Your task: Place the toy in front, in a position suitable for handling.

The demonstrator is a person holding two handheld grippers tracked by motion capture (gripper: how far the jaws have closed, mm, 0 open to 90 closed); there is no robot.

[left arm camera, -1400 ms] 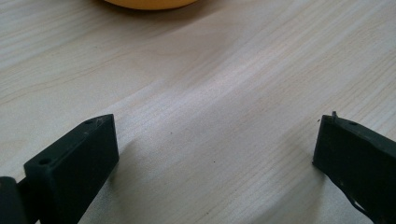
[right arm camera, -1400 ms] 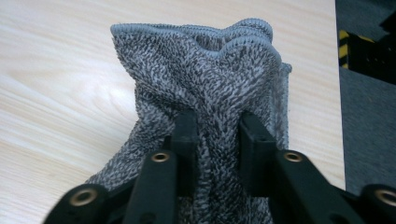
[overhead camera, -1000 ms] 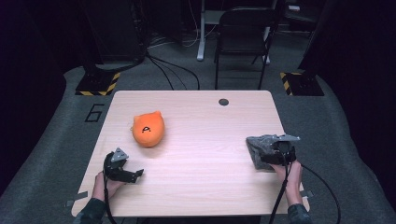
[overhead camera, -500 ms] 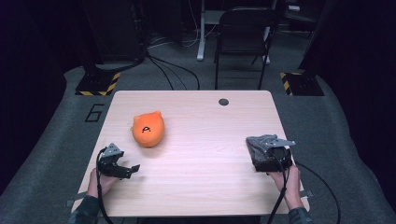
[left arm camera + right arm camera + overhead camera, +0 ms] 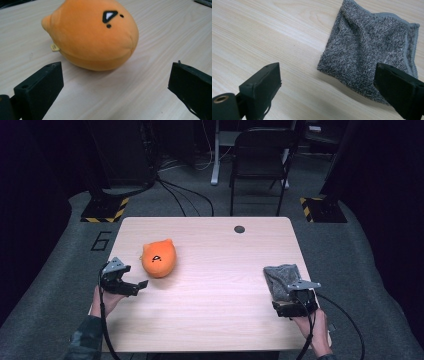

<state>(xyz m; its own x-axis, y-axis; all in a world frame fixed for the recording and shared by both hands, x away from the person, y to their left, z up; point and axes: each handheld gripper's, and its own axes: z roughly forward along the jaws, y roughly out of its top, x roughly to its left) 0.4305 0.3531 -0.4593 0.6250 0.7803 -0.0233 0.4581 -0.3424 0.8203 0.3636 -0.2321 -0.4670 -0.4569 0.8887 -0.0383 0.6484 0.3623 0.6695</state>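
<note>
An orange plush toy [image 5: 158, 258] lies on its side on the left half of the tabletop [image 5: 210, 320], about midway between the far and near edges, with a small black-and-white triangle mark on its upper face. In the left gripper view the toy [image 5: 92, 37] sits just ahead of my jaws, a small pale tag poking out from its seam on the side nearer the left jaw. My left gripper [image 5: 131, 287] is near the tabletop's left edge, just beside the toy on its near-left side and not touching it; its jaws stand wide apart with nothing between them.

A folded grey towel [image 5: 282, 280] lies close to the right edge of the tabletop, in the near half. In the right gripper view the towel [image 5: 372, 52] rests flat on the wood, its near corner reaching toward the right jaw. My right gripper [image 5: 292, 307] is at the towel's near end; its jaws have just been opening and now stand wide, with bare wood and the towel's corner ahead of them, nothing gripped.

A small dark round disc [image 5: 239, 229] sits near the far edge, right of centre.
</note>
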